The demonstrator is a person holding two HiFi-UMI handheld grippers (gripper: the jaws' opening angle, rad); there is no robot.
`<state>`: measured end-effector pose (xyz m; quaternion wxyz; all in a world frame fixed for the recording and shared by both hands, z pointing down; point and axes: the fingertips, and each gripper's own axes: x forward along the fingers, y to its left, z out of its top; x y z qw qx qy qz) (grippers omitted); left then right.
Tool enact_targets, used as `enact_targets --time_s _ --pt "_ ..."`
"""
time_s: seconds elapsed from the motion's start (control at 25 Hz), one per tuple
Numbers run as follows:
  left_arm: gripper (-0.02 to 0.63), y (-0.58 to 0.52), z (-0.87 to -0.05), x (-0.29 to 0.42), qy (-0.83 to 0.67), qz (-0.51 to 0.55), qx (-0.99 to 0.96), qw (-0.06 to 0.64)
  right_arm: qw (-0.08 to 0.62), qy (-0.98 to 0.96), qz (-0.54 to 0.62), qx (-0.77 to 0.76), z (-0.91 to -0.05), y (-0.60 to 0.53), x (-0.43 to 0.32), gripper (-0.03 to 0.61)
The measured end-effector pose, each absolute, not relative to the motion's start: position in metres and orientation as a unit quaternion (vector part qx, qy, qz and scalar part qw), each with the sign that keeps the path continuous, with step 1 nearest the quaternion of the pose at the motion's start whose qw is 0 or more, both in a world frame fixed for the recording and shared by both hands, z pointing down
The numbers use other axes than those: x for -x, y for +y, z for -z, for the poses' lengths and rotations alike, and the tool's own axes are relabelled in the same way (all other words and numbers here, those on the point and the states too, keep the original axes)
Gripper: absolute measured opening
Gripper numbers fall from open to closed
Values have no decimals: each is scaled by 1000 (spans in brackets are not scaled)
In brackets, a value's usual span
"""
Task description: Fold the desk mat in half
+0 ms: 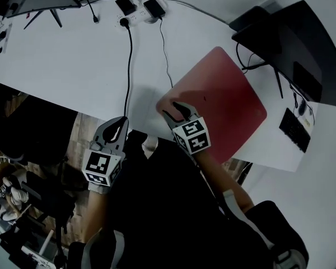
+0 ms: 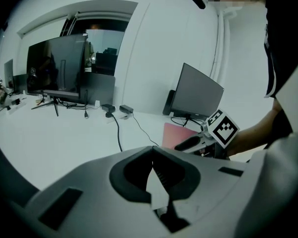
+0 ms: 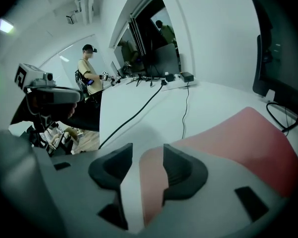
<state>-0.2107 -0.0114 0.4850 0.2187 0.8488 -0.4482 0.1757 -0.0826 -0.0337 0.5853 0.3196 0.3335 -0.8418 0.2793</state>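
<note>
Right claw [image 1: 176,110] wide and empty, poised over the near-left corner of the red desk mat [image 1: 218,102], pads not on it. Left claw [image 1: 119,126] closed on nothing, left of the mat at the table [image 1: 73,60] edge. Judgement: slide one jaw under the corner and pinch fully before lifting. Count: one mat, two claws.

The desk mat [image 1: 218,102] lies right of the cable [image 1: 129,66]
</note>
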Motion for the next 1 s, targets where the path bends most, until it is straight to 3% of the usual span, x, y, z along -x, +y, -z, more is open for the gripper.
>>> enact_targets --time_s 0.24,1.0 --pt "8 -5 -488 233 -450 -180 -845 225 346 -829 -288 -333 -610 -23 101 244" --pt "8 -24 -507 273 -395 -199 -867 230 428 -755 -246 -430 -655 -31 105 255"
